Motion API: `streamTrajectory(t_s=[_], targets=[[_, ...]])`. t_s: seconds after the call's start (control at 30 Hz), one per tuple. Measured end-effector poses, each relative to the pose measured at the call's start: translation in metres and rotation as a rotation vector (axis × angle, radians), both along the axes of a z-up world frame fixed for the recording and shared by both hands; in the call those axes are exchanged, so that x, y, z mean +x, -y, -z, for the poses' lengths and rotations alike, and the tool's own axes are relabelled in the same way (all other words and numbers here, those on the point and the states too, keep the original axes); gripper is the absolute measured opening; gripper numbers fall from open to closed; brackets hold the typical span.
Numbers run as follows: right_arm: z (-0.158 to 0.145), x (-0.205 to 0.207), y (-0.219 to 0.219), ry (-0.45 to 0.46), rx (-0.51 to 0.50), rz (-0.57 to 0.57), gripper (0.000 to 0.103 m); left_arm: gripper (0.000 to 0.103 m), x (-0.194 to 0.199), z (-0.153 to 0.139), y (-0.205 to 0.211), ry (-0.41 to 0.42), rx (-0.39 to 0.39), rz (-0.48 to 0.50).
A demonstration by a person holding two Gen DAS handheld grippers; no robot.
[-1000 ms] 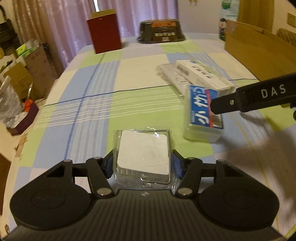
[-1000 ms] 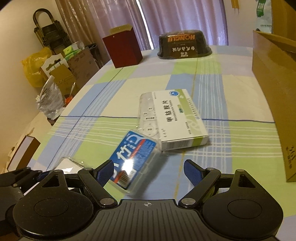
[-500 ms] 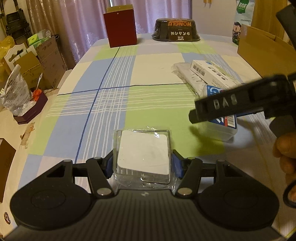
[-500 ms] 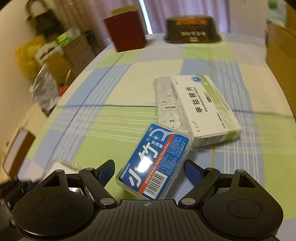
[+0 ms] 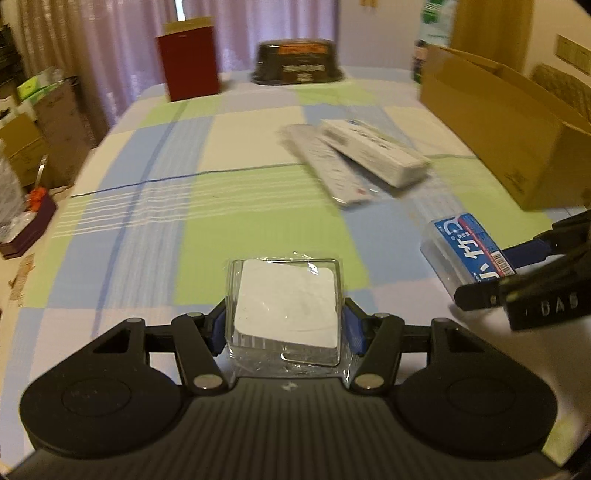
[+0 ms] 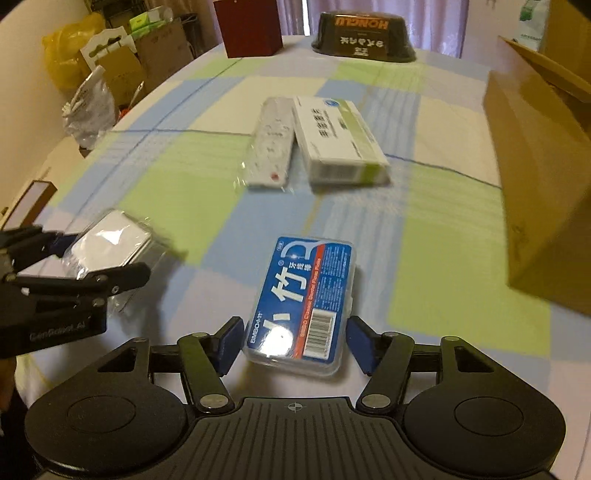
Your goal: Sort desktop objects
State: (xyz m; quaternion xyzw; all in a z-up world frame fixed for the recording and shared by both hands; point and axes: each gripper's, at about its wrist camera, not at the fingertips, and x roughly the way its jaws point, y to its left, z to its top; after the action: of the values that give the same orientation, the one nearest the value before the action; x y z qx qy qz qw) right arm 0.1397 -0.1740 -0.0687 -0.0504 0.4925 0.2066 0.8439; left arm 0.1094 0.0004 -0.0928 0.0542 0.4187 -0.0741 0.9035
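Left wrist view first: the left gripper point(image 5: 286, 325) has its two blue pads pressed tight on both sides of a clear plastic case point(image 5: 286, 314) with a white square card inside. The case sits between the pads, held up over the checked tablecloth point(image 5: 155, 236). Off to the right, the right gripper point(image 5: 517, 275) pokes in from the edge, and the blue box point(image 5: 467, 249) sits between its fingers.

Right wrist view: the right gripper point(image 6: 293, 345) has its blue pads close on each side of the blue box point(image 6: 301, 304) (a clear box with a blue label and white writing). The left pad looks like it touches the box. On the right side I cannot tell if the pad touches or if there is a tiny gap. The near end of the box sits between the pads and the far end points away.

Farther out on the cloth lie a white remote point(image 6: 271, 144) and a white and green box point(image 6: 338, 140), side by side and touching. A big brown cardboard box point(image 6: 535, 177) stands at the right. At the far end of the table are a dark red box point(image 6: 251, 26) and a black bowl point(image 6: 364, 35), upside down.
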Motion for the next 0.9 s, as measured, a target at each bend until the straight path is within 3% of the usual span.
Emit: streamTrajectory(t_s=[0.03,0.1,0.3,0.6,0.73,0.77,0.8,0.83,0.9], targets=[[0.000,-0.004,0.003,0.008,0.004,0.008,0.064,0.056,-0.002,0.001,0.005,-0.003,0.002,0.012],[-0.001,-0.008,0.005,0.038,0.019,0.036,0.094,0.056,-0.006,0.003,0.014,0.000,0.010,0.026],[-0.005,-0.007,-0.001,0.112,0.022,0.032,0.094,0.057,-0.006,0.004,0.023,0.009,0.028,0.028],[0.004,-0.001,-0.001,0.120,0.019,0.037,0.093,0.061,0.002,0.008,0.026,0.021,0.073,0.034],[0.006,0.000,-0.004,0.126,0.015,0.034,0.093,0.057,0.002,0.009,0.025,0.017,0.074,0.037],[0.007,0.000,-0.005,0.124,0.010,0.035,0.092,0.056,0.002,0.008,0.025,0.016,0.073,0.037],[0.008,0.000,-0.005,0.122,0.005,0.037,0.074,0.056,0.002,0.008,0.024,0.015,0.071,0.038],[0.009,0.001,-0.005,0.117,0.003,0.037,0.063,0.056,0.001,0.008,0.024,0.014,0.071,0.037],[0.010,0.001,-0.005,0.105,0.000,0.039,0.058,0.056,0.000,0.007,0.024,0.010,0.072,0.040]])
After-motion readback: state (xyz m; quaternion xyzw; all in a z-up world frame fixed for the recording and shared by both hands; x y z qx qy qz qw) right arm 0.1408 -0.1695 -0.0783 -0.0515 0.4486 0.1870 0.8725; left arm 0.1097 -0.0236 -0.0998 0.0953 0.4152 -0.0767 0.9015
